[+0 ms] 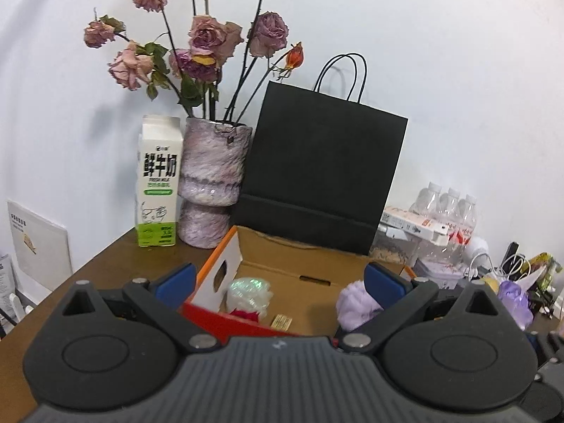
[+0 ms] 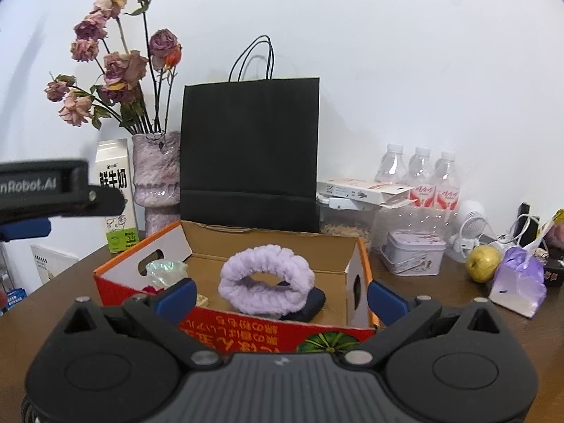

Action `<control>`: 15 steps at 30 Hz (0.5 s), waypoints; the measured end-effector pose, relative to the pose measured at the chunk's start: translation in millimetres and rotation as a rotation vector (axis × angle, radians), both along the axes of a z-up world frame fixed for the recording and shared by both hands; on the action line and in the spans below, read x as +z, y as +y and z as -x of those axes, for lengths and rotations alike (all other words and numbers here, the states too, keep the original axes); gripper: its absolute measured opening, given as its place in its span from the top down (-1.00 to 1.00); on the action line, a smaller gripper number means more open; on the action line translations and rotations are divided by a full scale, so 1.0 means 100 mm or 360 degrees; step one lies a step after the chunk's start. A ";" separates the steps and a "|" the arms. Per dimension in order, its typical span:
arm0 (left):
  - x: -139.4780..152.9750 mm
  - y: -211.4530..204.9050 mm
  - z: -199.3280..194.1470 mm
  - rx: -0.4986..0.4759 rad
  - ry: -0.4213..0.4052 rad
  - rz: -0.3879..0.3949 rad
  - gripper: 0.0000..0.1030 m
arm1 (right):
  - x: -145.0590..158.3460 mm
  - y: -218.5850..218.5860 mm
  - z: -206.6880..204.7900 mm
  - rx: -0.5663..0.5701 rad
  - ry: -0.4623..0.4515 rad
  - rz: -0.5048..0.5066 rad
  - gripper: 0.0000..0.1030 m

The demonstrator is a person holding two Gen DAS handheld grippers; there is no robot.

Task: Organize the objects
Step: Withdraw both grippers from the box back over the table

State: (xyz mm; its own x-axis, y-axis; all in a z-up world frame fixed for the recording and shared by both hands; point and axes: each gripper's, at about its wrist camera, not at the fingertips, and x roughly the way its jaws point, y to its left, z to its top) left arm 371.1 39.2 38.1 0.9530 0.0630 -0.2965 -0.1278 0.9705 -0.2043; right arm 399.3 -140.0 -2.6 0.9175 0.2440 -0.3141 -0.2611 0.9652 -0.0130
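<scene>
Okay, one open cardboard box [image 2: 356, 246] on the brown desk [image 2: 440, 292], orange-red outside. Inside it: one fluffy purple headband [image 2: 266, 278] resting partly on one dark flat item [image 2: 310, 305], one shiny wrapped bundle [image 2: 165, 271] at the left end, one small tan piece [image 1: 281, 321] on the box floor. Left gripper [image 1: 278, 280] spread wide, empty, over the box. Right gripper [image 2: 280, 294] also spread wide, empty, at the box's near wall. Behind the box: one black paper bag [image 2: 248, 151], one vase [image 2: 157, 176] of dried roses, one milk carton [image 2: 116, 194]. Right of the box: three water bottles [image 2: 419, 172], one tin [image 2: 414, 252], one yellow fruit [image 2: 483, 262], one purple pouch [image 2: 520, 282].
</scene>
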 end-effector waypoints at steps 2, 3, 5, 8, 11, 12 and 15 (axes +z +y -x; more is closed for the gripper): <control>-0.03 0.02 0.08 0.0001 0.0008 -0.0002 -1.00 | -0.02 -0.05 0.13 -0.0006 -0.0026 0.0015 -1.00; -0.05 0.03 0.12 0.0000 0.0008 -0.0003 -1.00 | -0.03 -0.07 0.18 -0.0008 -0.0040 0.0018 -1.00; -0.08 0.03 0.19 -0.0002 0.0009 -0.0014 -1.00 | -0.05 -0.12 0.31 -0.0003 -0.0067 0.0014 -1.00; -0.13 0.01 0.30 -0.0019 0.0009 -0.0030 -1.00 | -0.05 -0.19 0.48 -0.0004 -0.0113 0.0001 -1.00; -0.19 -0.01 0.41 -0.0049 0.0002 -0.0046 -1.00 | -0.07 -0.28 0.62 -0.0018 -0.0136 -0.0006 -1.00; -0.21 -0.01 0.44 -0.0048 0.0003 -0.0052 -1.00 | -0.08 -0.31 0.65 -0.0025 -0.0136 -0.0009 -1.00; -0.28 -0.02 0.51 -0.0052 0.0018 -0.0056 -1.00 | -0.13 -0.41 0.73 -0.0044 -0.0119 -0.0021 -1.00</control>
